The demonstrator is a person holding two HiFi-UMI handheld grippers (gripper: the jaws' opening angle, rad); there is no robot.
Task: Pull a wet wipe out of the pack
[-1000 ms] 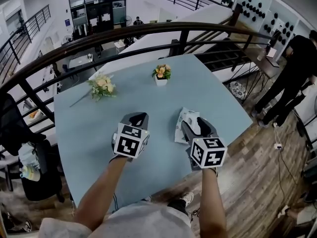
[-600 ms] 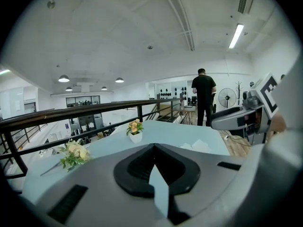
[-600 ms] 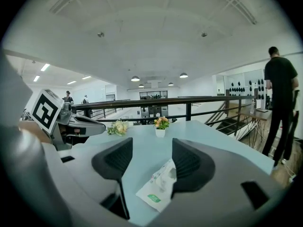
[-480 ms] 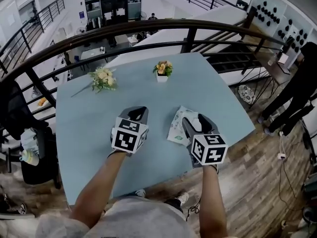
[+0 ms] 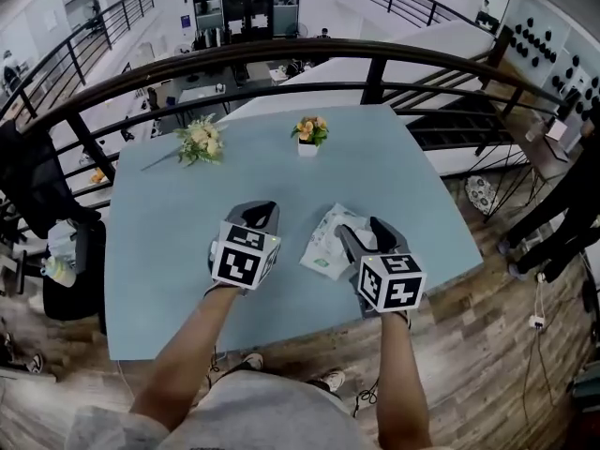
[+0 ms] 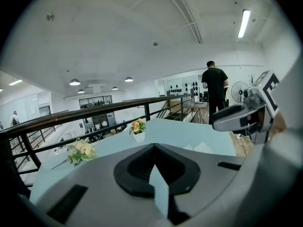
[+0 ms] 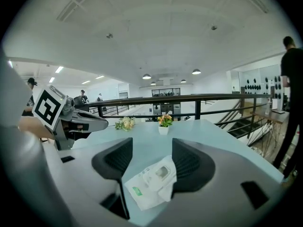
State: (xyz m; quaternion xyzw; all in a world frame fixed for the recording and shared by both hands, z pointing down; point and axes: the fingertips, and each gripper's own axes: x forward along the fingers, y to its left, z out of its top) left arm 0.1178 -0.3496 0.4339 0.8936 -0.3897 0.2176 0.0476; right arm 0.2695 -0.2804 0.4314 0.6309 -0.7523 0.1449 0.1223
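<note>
The wet wipe pack (image 5: 325, 243), white with green print and a flap on top, lies flat on the light blue table (image 5: 169, 242). My right gripper (image 5: 364, 229) hovers over the pack's right side, open. In the right gripper view the pack (image 7: 152, 180) shows between the two black jaws of that gripper (image 7: 151, 148), and I see no contact. My left gripper (image 5: 262, 211) hangs to the left of the pack, apart from it. Its jaws (image 6: 154, 151) stand together with only a thin sliver between them and nothing in it.
A small white pot of orange flowers (image 5: 307, 139) and a loose bouquet (image 5: 200, 141) sit at the table's far side. A dark railing (image 5: 281, 52) runs behind the table. A person in black (image 6: 215, 86) stands off to the right.
The head view has swung a little. The pack now shows further out to the left of the right gripper's jaws. The left gripper keeps its place.
</note>
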